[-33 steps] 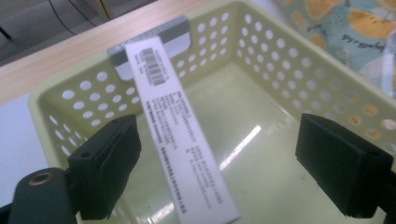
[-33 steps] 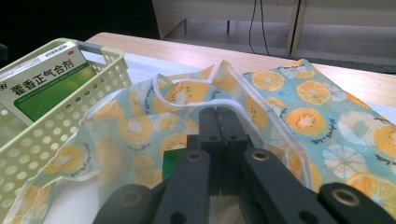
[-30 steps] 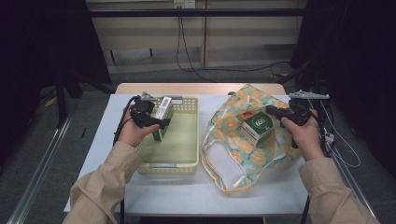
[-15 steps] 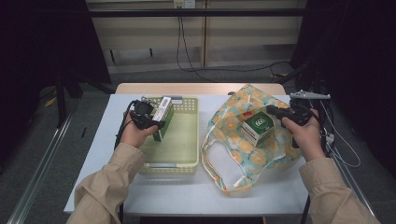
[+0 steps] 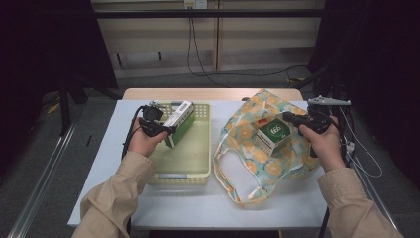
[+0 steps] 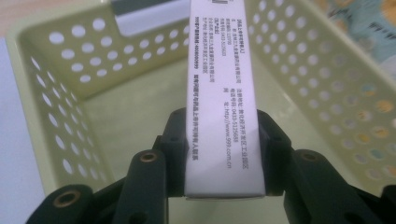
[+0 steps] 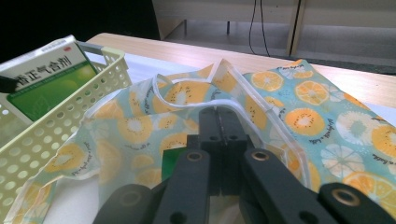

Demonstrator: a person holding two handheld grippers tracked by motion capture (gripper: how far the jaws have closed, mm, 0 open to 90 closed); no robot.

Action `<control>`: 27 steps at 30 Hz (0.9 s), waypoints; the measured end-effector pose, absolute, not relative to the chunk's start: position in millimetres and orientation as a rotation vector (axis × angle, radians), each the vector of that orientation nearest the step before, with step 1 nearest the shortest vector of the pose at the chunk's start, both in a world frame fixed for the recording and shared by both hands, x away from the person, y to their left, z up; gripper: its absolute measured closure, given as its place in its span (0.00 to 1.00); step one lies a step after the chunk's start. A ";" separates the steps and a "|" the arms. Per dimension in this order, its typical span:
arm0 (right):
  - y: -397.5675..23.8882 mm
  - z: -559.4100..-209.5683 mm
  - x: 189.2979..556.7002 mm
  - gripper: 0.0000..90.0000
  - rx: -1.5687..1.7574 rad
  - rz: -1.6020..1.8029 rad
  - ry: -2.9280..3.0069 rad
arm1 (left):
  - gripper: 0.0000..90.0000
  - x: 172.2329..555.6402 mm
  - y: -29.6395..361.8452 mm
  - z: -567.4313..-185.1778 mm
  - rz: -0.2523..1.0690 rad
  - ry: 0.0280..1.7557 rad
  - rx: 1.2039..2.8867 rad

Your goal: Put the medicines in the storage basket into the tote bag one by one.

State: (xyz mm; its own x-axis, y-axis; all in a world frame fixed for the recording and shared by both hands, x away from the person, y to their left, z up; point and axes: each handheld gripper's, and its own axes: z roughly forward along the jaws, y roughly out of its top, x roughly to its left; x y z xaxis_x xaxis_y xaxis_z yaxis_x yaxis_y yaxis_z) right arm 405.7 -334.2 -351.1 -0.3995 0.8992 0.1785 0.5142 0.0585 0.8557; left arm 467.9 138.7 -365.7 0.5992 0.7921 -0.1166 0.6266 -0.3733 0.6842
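A long white and green medicine box (image 5: 179, 119) (image 6: 223, 93) stands tilted in the pale green perforated basket (image 5: 181, 176) (image 6: 70, 93). My left gripper (image 5: 167, 130) (image 6: 223, 119) has just been closing its jaws, and the pads now press on the box's two narrow sides. To the right lies a cloth bag (image 5: 247, 144) (image 7: 327, 107) printed with orange slices; a squat green and white box (image 5: 274, 133) sits in its mouth. My right gripper (image 5: 293, 119) (image 7: 220, 114) is shut on the bag's white-hemmed rim and holds it raised. The left-hand box (image 7: 46, 74) also appears in the right gripper view.
Basket and bag sit side by side on a white table (image 5: 198, 208) with a wooden strip along its far edge (image 5: 213, 93). The bag's handles (image 5: 233, 183) trail toward the front edge. Cables hang behind the table and at the right side.
The left gripper's jaws have drawn in around the box in the basket; that hand has barely shifted. The right hand and the bag have stayed put.
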 end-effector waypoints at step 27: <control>-335.9 -341.7 403.8 1.00 1.401 1.294 1.930 | 0.69 389.4 0.6 -302.0 0.069 0.495 2.191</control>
State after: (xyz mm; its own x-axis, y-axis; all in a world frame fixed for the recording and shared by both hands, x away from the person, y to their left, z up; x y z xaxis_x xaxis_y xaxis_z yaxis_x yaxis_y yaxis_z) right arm 403.8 -335.9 -341.7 -0.4004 0.8995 0.1752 0.5033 0.0561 0.8623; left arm 389.4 0.6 -302.0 0.9195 0.3734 -0.1228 0.3253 -0.5475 0.7710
